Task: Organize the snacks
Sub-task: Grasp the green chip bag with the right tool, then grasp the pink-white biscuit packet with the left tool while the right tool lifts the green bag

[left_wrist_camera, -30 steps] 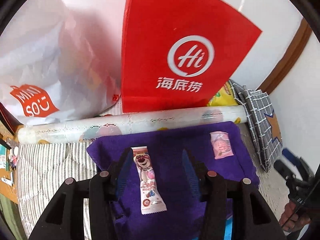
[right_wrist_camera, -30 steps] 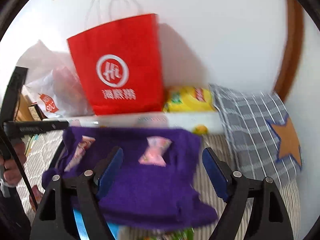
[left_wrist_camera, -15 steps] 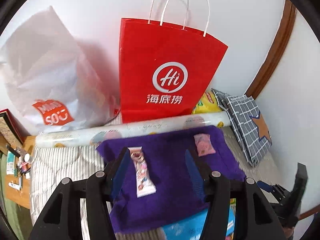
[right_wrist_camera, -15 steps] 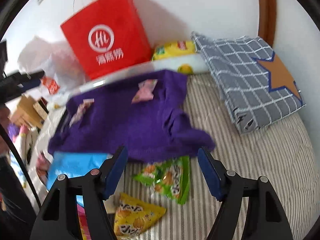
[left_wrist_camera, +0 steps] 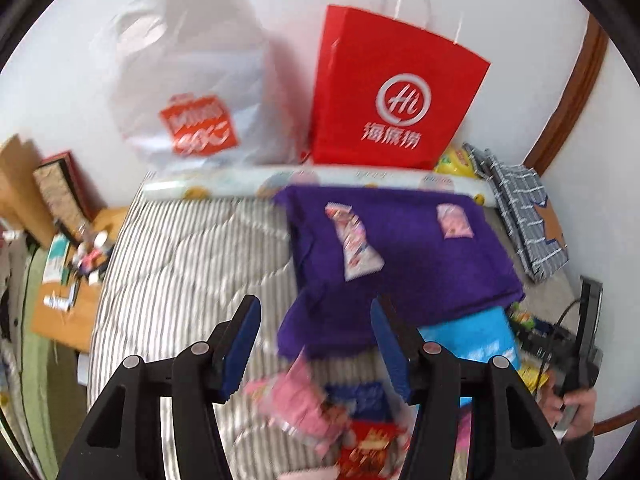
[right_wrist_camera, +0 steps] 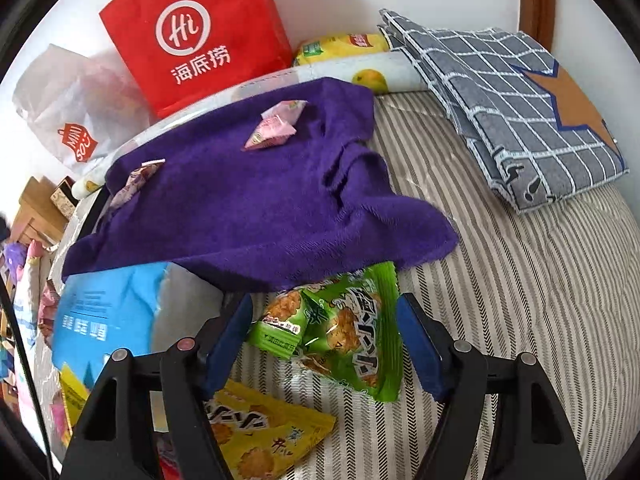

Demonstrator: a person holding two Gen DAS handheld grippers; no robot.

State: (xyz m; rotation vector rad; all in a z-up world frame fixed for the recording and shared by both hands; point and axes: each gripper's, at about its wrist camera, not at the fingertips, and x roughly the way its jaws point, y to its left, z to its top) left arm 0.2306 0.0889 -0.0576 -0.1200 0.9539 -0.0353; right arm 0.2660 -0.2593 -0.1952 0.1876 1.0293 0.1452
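Green snack packets (right_wrist_camera: 340,332): lower centre of your right view, on the striped bedding (right_wrist_camera: 520,300), just below the purple cloth's (right_wrist_camera: 240,200) edge.
Your right gripper (right_wrist_camera: 324,344): jaws apart, straddling the green packets, pads not pressing them; it has just been closing.
Your left gripper (left_wrist_camera: 316,344): jaws apart, nothing clamped, blurred pink packet (left_wrist_camera: 300,404) below; it has just been opening.
On the cloth: two pink wrapped sweets (left_wrist_camera: 356,240) (left_wrist_camera: 454,220).
Upper frame: red paper bag (left_wrist_camera: 392,92).

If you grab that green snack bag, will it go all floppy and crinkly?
Probably yes. The green snack bag looks like thin, shiny, creased film, so it would likely bend and crinkle. It seems light, holding small puffy pieces. The glossy film might slip between the pads of the right hand-held gripper, whose open jaws stand either side of it.
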